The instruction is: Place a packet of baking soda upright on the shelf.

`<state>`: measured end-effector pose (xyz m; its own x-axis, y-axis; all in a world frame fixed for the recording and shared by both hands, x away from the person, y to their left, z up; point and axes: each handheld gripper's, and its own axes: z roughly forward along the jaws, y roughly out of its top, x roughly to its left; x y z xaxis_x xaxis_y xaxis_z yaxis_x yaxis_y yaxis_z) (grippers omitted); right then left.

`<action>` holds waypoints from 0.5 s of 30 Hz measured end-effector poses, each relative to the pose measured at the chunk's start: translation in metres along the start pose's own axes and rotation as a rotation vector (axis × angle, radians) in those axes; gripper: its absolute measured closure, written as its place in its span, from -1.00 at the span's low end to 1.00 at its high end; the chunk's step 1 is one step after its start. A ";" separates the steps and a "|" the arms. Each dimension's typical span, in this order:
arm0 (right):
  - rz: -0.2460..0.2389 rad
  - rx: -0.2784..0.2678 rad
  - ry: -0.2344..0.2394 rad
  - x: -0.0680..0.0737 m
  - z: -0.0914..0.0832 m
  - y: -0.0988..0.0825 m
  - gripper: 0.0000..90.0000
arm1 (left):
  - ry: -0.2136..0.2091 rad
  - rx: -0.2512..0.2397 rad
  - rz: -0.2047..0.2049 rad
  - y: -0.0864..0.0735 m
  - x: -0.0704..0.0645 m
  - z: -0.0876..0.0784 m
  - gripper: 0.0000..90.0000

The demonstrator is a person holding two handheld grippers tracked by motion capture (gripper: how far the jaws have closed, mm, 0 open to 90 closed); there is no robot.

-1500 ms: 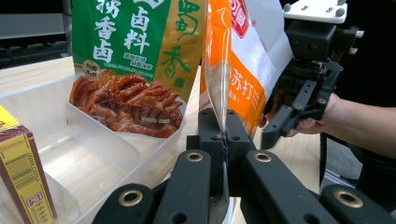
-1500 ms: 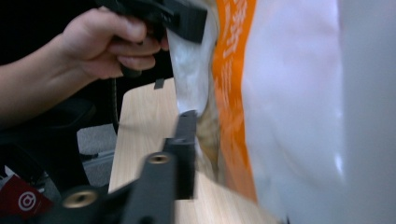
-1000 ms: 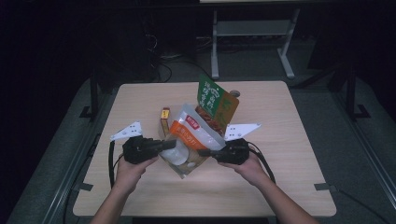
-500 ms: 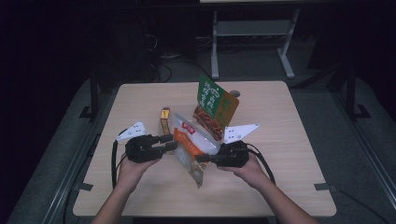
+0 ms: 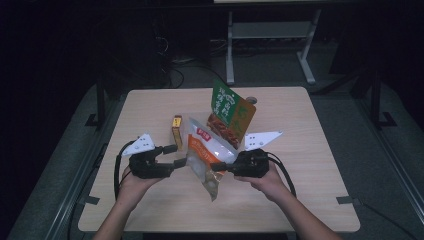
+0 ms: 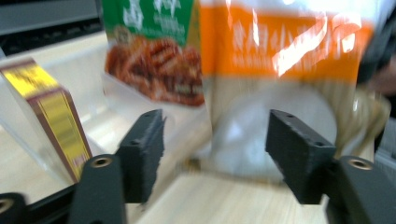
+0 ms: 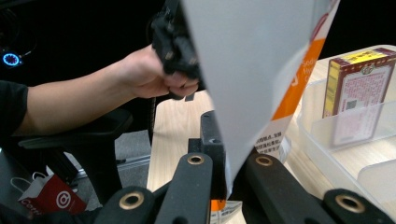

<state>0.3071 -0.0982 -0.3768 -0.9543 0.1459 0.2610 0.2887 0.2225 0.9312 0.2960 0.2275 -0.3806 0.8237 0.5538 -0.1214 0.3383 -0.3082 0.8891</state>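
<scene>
An orange and white snack pouch [image 5: 204,156] hangs over the table between both hands. My right gripper [image 5: 218,167] is shut on its right edge; in the right gripper view the jaws [image 7: 224,168] pinch the pouch's [image 7: 252,70] pale side. My left gripper [image 5: 176,155] stands open just left of the pouch. Its jaws have just been opening, and in the left gripper view the pouch [image 6: 280,56] shows beyond the gap [image 6: 215,135], touching no pad. Behind stand a green pouch [image 5: 230,111] and a yellow and maroon box [image 5: 177,131].
A clear plastic tray [image 7: 327,135] holds the box [image 7: 355,88] and, by the left gripper view, the green pouch [image 6: 154,51] beside the box [image 6: 51,116]. The wooden table [image 5: 300,200] has bare room right and front. The other hand [image 7: 140,74] is beyond the pouch.
My left gripper has let go of the pouch's left side and its jaws have spread. The pouch has sagged, its lower corner swinging down, held by the right gripper alone.
</scene>
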 end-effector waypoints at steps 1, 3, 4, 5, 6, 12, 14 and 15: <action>-0.002 -0.002 -0.002 0.000 0.000 0.000 1.00 | -0.001 0.016 -0.002 -0.005 -0.001 -0.001 -0.29; 0.002 -0.004 -0.011 -0.001 -0.001 0.001 1.00 | -0.004 0.038 -0.002 -0.012 -0.002 -0.002 -0.37; 0.000 -0.007 -0.015 -0.002 -0.002 0.001 1.00 | -0.007 0.047 -0.011 -0.017 -0.003 -0.004 -0.41; 0.004 -0.009 -0.021 -0.002 -0.003 0.002 1.00 | -0.008 0.054 -0.007 -0.021 -0.004 -0.005 -0.44; 0.008 -0.012 -0.025 -0.002 -0.003 0.002 1.00 | -0.011 0.065 -0.017 -0.026 -0.005 -0.007 -0.46; 0.005 -0.022 -0.051 -0.006 -0.005 0.009 1.00 | -0.017 0.133 -0.007 -0.045 -0.012 -0.008 -0.60; 0.000 -0.006 -0.078 -0.007 -0.003 0.013 1.00 | -0.018 0.130 -0.018 -0.048 -0.014 -0.005 -0.63; -0.002 -0.002 -0.083 -0.009 -0.003 0.015 1.00 | -0.022 0.135 -0.017 -0.048 -0.014 -0.004 -0.63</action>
<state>0.3193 -0.0986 -0.3646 -0.9450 0.2253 0.2371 0.2865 0.2205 0.9324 0.2668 0.2376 -0.4197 0.8269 0.5429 -0.1467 0.4087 -0.4010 0.8198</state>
